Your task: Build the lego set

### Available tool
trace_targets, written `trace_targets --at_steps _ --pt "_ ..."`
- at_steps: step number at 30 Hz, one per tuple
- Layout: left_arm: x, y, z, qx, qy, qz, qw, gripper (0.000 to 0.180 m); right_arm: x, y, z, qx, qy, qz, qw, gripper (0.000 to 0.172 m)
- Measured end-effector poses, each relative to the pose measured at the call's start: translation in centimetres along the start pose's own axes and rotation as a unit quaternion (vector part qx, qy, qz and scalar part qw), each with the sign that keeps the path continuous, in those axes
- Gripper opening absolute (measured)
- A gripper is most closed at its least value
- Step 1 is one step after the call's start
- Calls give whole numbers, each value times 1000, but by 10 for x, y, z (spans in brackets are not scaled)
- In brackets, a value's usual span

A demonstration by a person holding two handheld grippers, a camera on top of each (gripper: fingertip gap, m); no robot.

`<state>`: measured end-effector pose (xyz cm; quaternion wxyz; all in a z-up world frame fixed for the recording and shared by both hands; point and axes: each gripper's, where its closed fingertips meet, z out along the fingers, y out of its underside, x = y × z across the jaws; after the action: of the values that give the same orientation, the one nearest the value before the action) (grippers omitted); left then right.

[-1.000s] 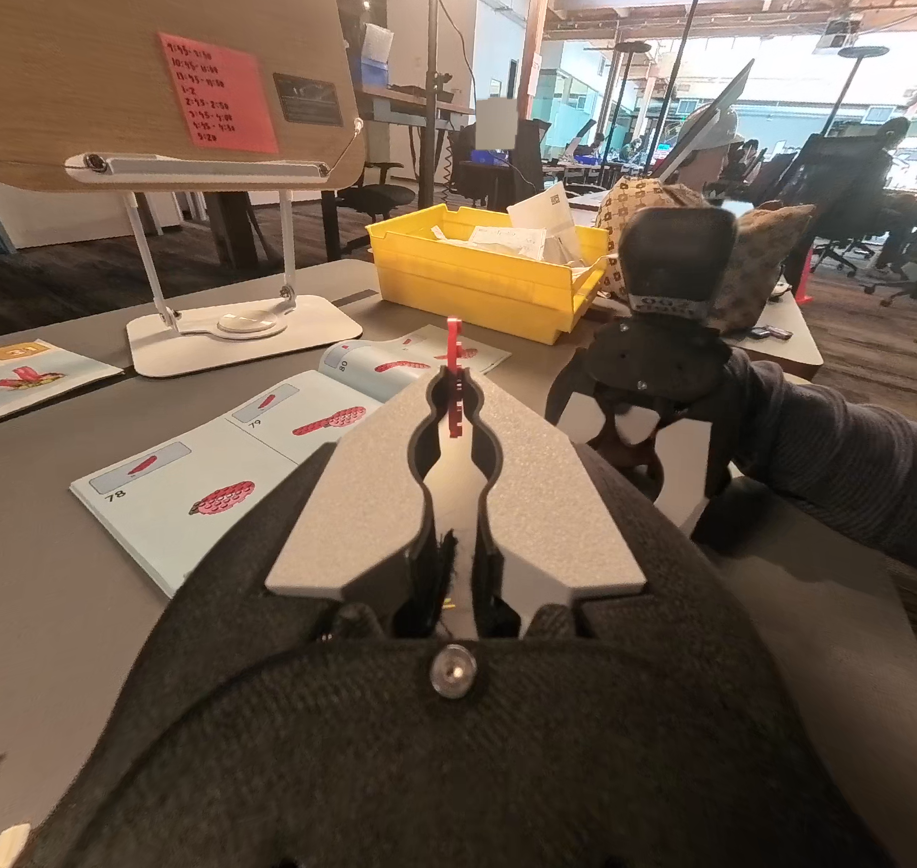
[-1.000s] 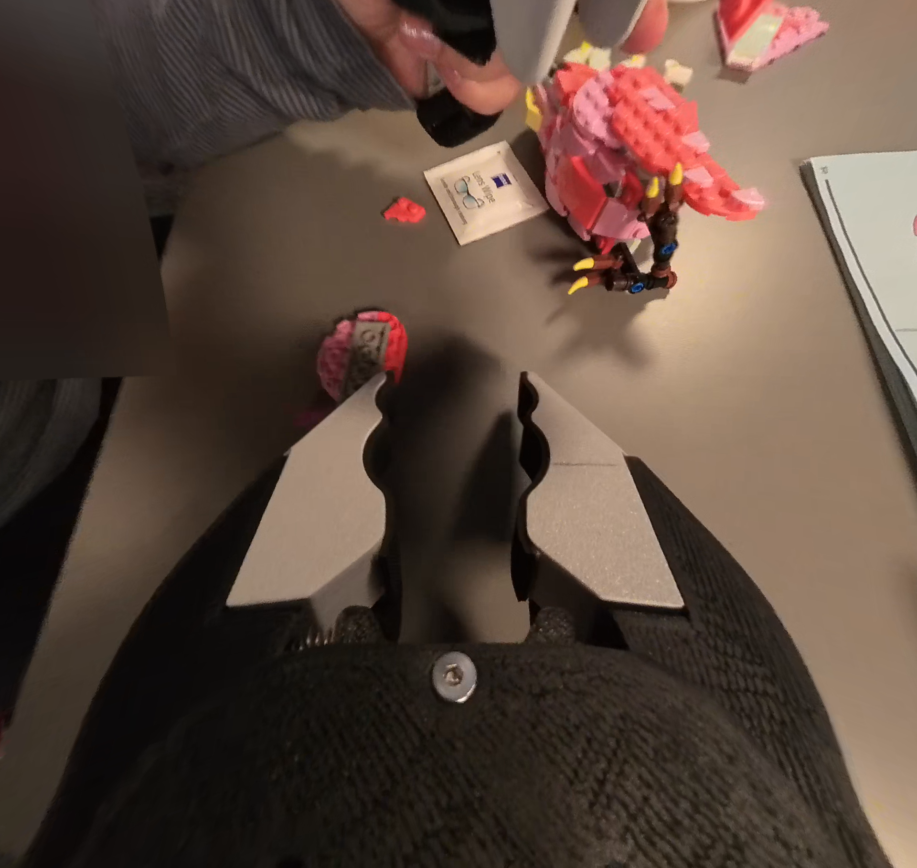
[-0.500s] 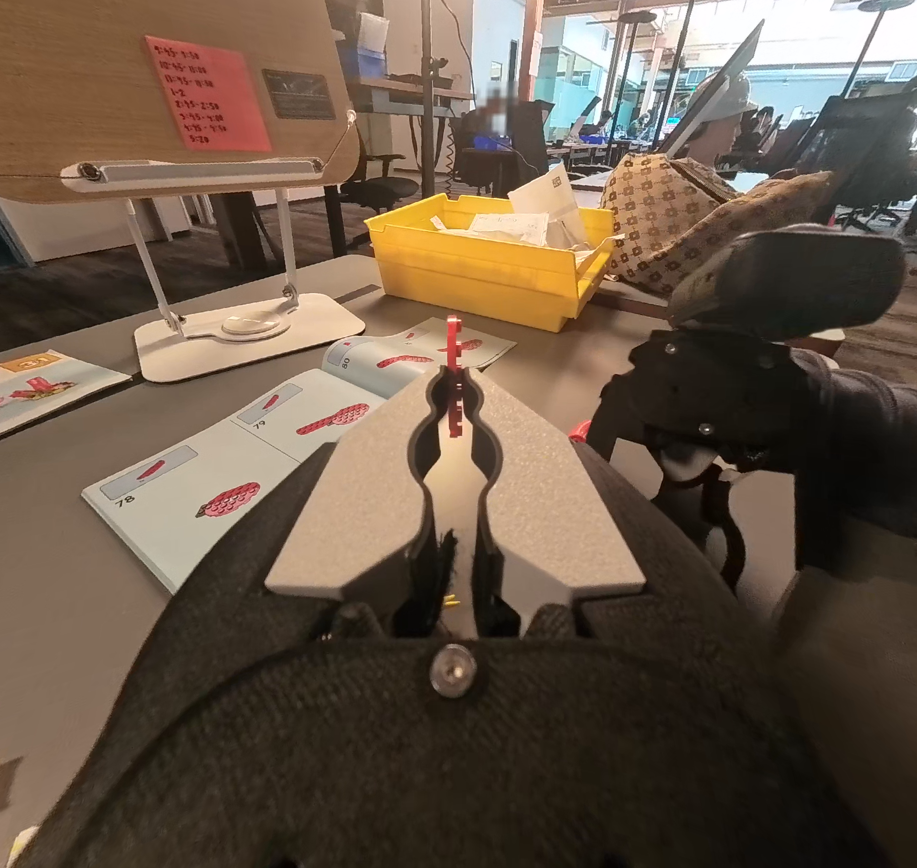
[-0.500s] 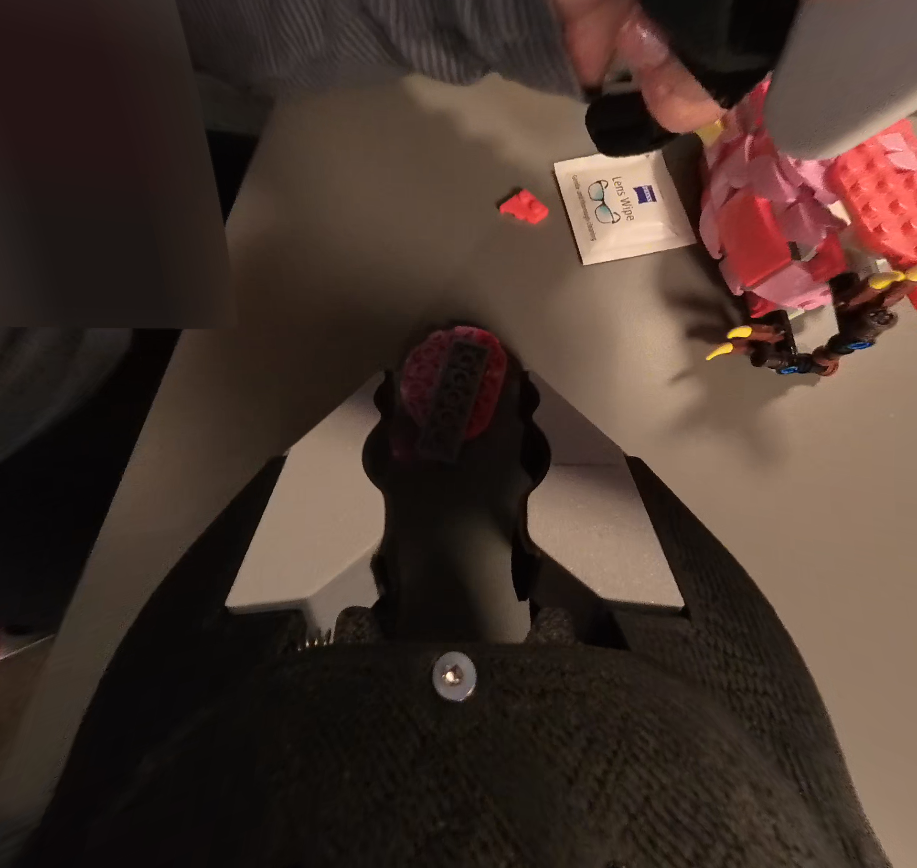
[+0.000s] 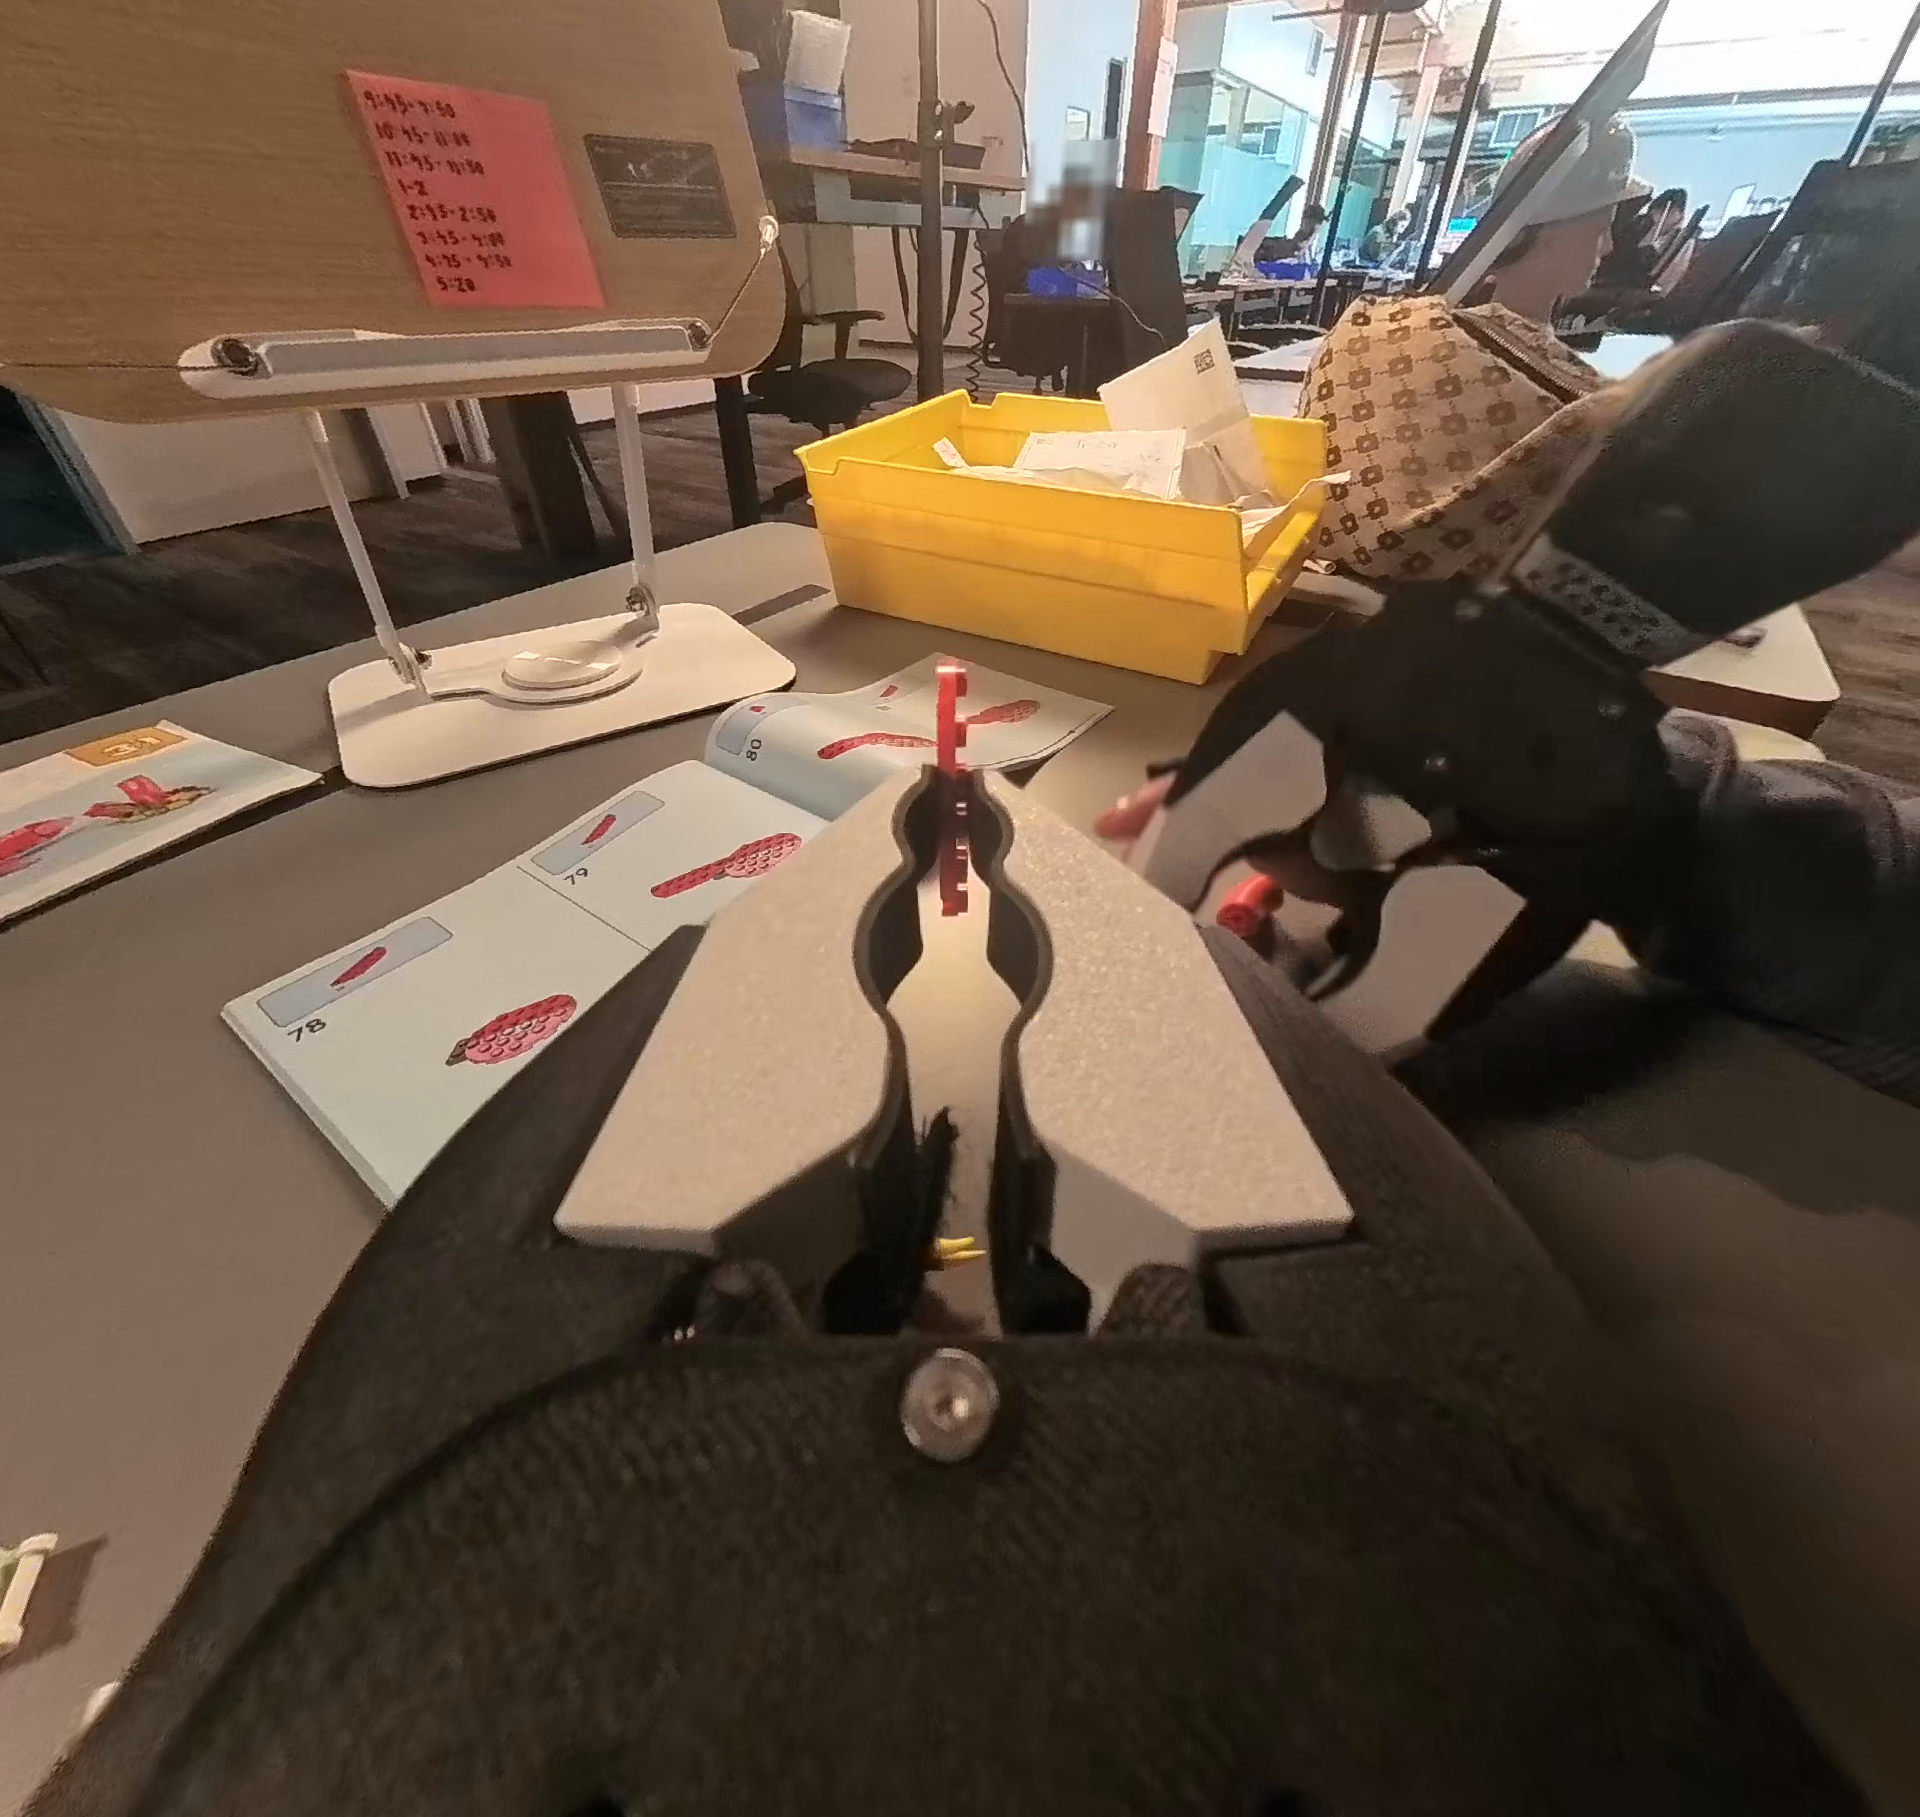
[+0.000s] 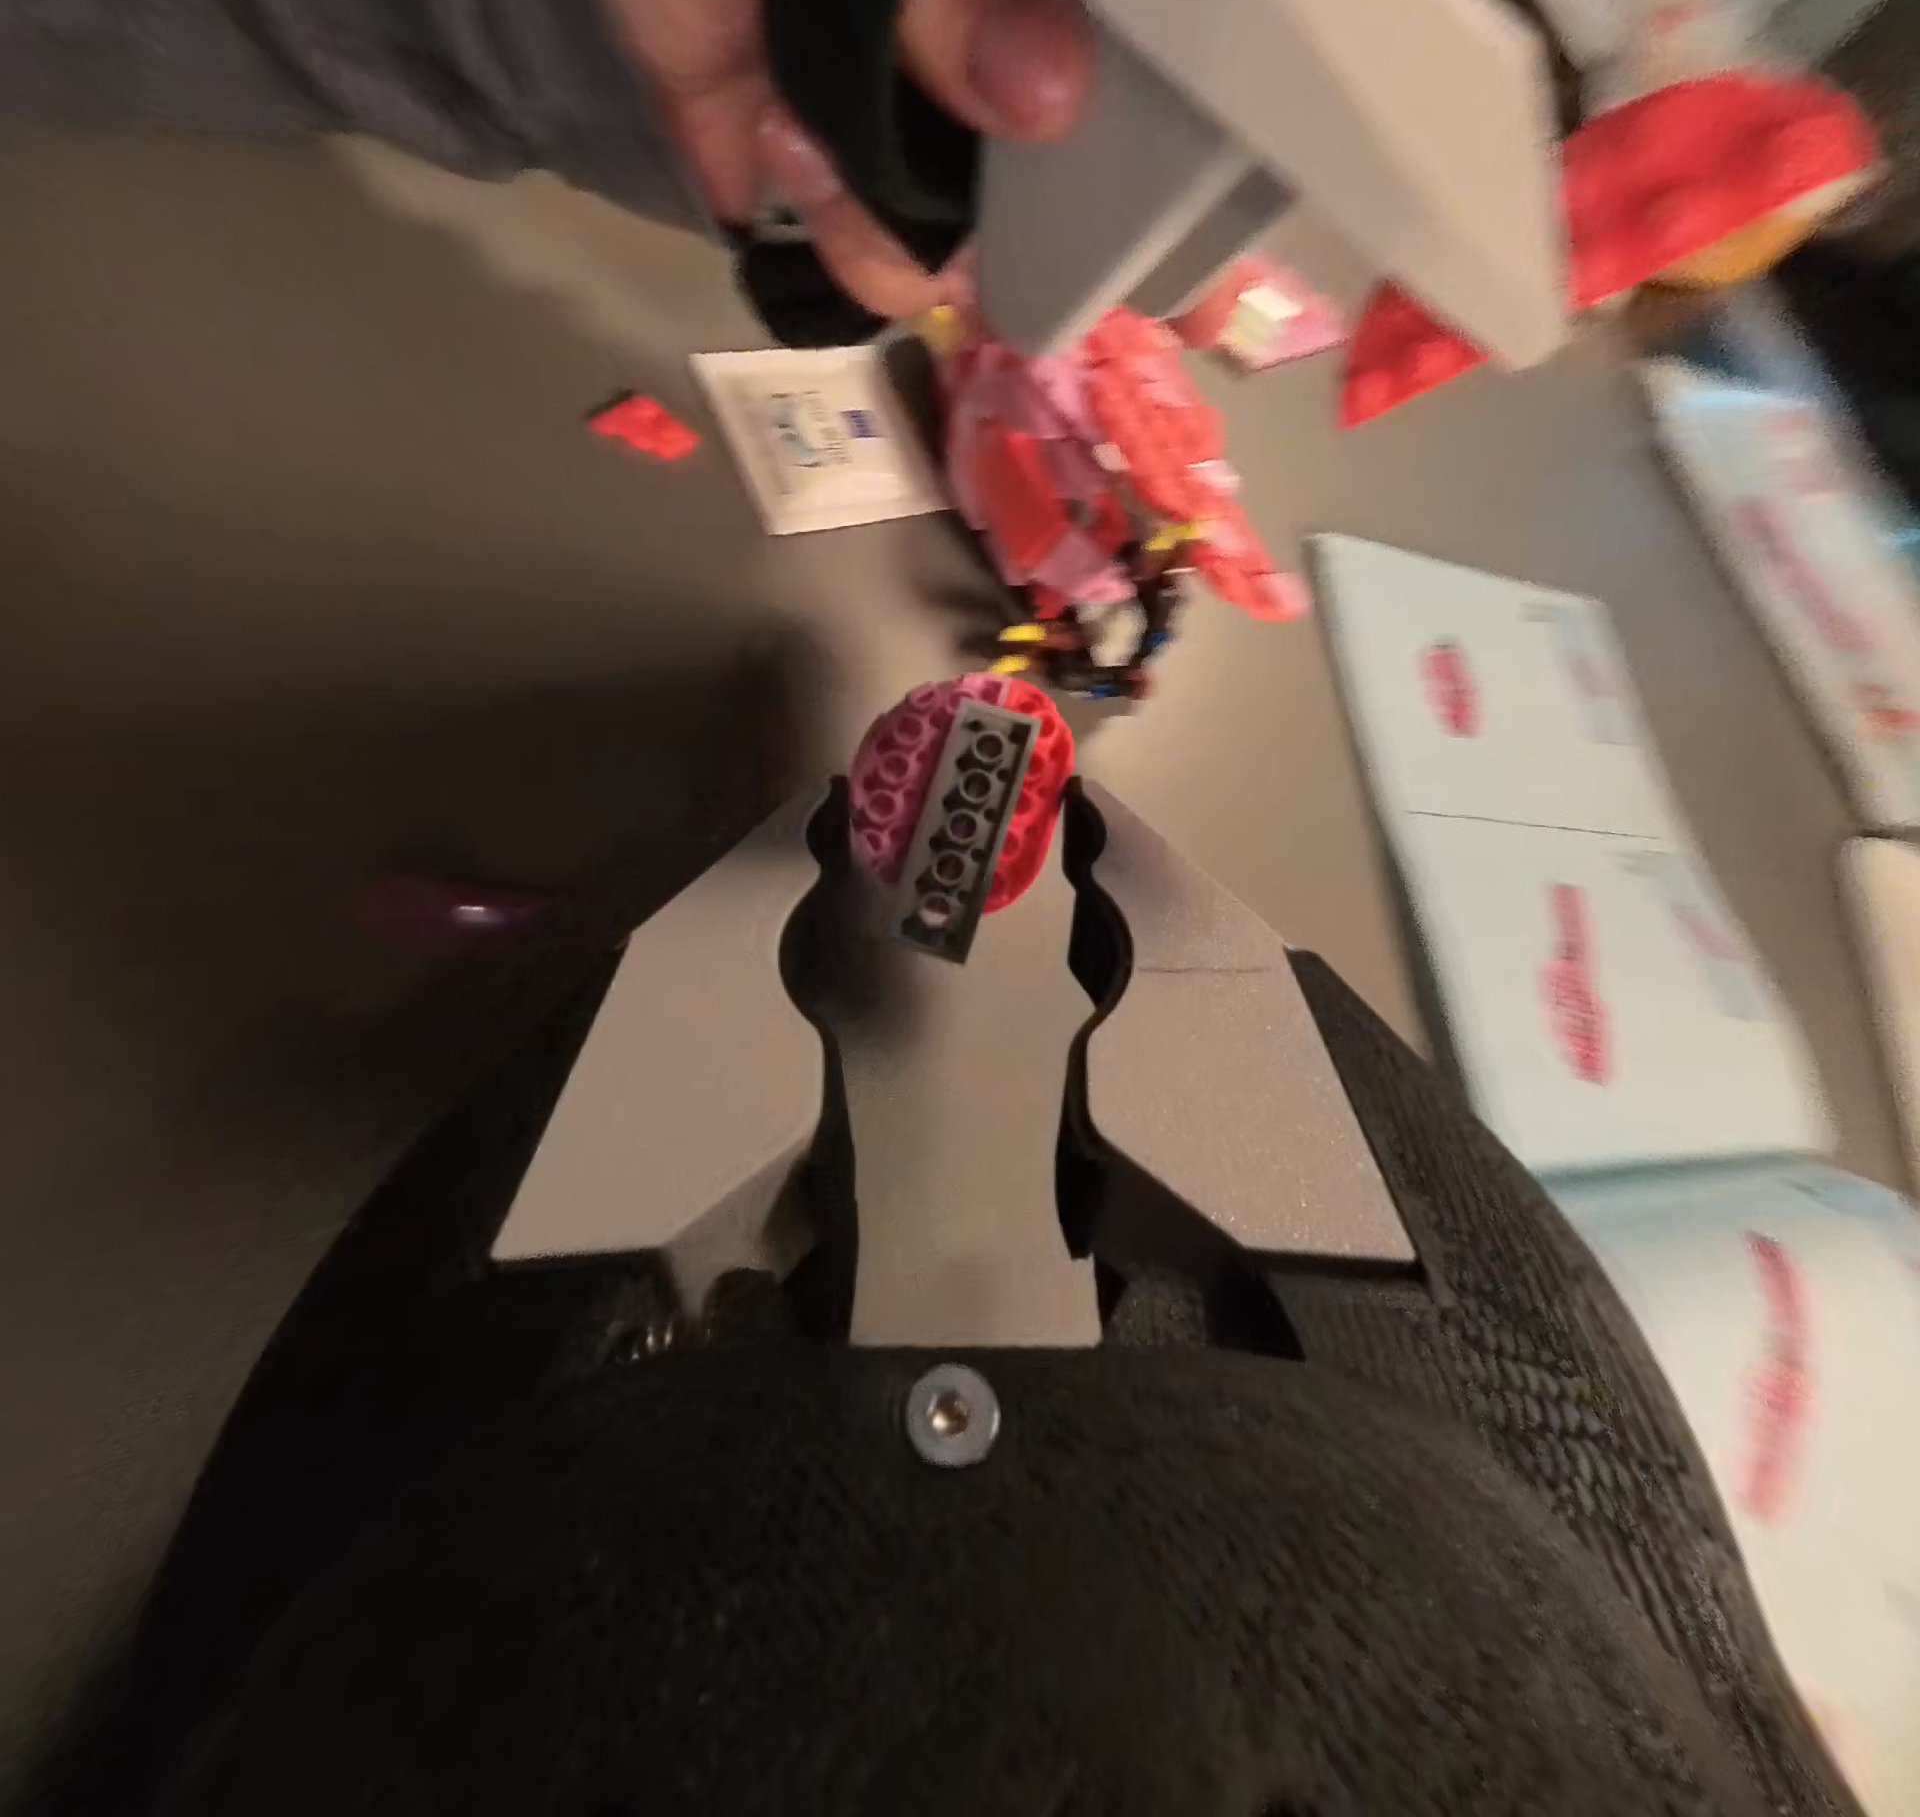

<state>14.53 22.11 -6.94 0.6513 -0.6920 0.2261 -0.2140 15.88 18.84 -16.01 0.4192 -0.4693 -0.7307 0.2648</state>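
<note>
The left gripper pinches a thin red plate upright at its jaws' tips, while the right gripper appears, through blur, clamped on a rounded pink-and-red brick piece, brick model at one o'clock on the tabletop.

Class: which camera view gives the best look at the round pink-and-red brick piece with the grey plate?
The right wrist view: the round brick piece sits sharp and central between its fingers, studs-side hollows facing the camera. The left wrist view shows only a blurred pink sliver of it at the far gripper.
</note>
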Motion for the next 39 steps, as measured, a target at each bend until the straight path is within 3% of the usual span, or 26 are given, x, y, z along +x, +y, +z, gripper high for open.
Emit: trace_targets --at_steps 4,7,12,14,17,20,24,27,30,31,32,33,35,36,37,39 --pt "0 0 0 0 -6 11 1000 3 34 0 -12 10 117 -75 990 39" --pt "0 -1 0 2 -7 11 1000 3 46 19 -14 -54 165 -143 974 39" --pt "-2 -3 -1 6 -10 13 1000 3 58 36 -18 -156 219 -285 920 39" --pt "-4 -6 -3 14 -13 10 1000 3 59 38 -23 -202 230 -375 875 39" --pt "-2 -11 -5 26 -4 -4 1000 3 45 47 -25 -258 184 -538 781 39" --pt "-2 -11 -5 32 -1 -3 999 3 18 39 -28 -228 141 -655 706 39" --pt "2 -12 -5 40 13 -10 999 3 -24 30 -38 -159 90 -747 639 40" --pt "7 -16 -6 50 28 -11 998 3 -39 30 -50 -153 67 -761 626 51" --pt "15 -18 -6 63 56 -22 996 3 -46 31 -68 -175 52 -745 641 61" --pt "20 -18 -6 64 72 -28 995 3 -45 32 -75 -188 56 -717 669 62" --pt "27 -18 -6 62 95 -35 993 3 -42 32 -83 -206 67 -661 718 61" --pt "34 -16 -6 57 121 -40 990 3 -39 32 -92 -223 85 -573 784 60" --pt "51 -9 -5 25 171 -50 984 3 -45 37 -102 -239 94 -300 919 46" --pt "57 -6 -5 15 185 -48 981 3 -54 36 -102 -227 86 -145 959 46" --pt "62 -4 -4 8 192 -41 980 3 -62 31 -99 -201 78 -12 976 51" --pt "70 -1 -3 -1 198 -22 980 3 -68 30 -92 -175 74 158 969 49"
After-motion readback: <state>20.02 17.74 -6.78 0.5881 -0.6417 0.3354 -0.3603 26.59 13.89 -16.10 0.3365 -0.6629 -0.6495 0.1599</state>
